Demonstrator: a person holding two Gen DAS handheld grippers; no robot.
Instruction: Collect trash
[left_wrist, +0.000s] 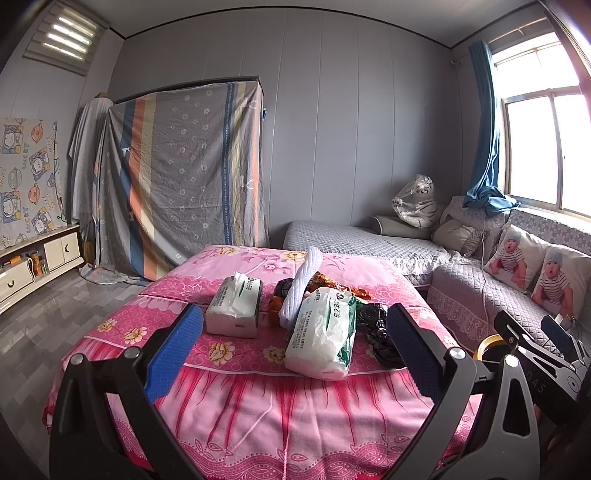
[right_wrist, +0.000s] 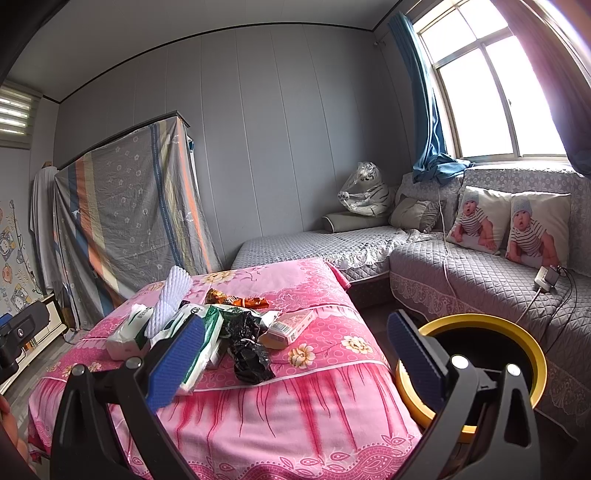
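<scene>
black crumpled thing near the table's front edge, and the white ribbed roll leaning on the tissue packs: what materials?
Black crumpled thing: looks like thin plastic film, probably a bag; glossy, with sharp creases catching highlights.

White ribbed roll: probably foam netting or sleeve; matte, with a regular bumpy mesh texture. Knitted fabric can't be ruled out.

Tissue packs: soft paper tissue in a thin, slightly shiny printed plastic wrap, wrinkled at the ends.

A big grey striped sheet with small flowers (left_wrist: 181, 177) hung over something tall by the grey wall, and a white low cabinet with drawers (left_wrist: 37, 258) stood to its left. A long grey quilted sofa (right_wrist: 461, 269) ran under the bright window (right_wrist: 491, 96), where a blue curtain (right_wrist: 424, 110) hung down. On the sofa sat two white pillows with baby pictures (right_wrist: 509, 225) and a striped toy tiger in a clear plastic bag (right_wrist: 364, 190).
</scene>
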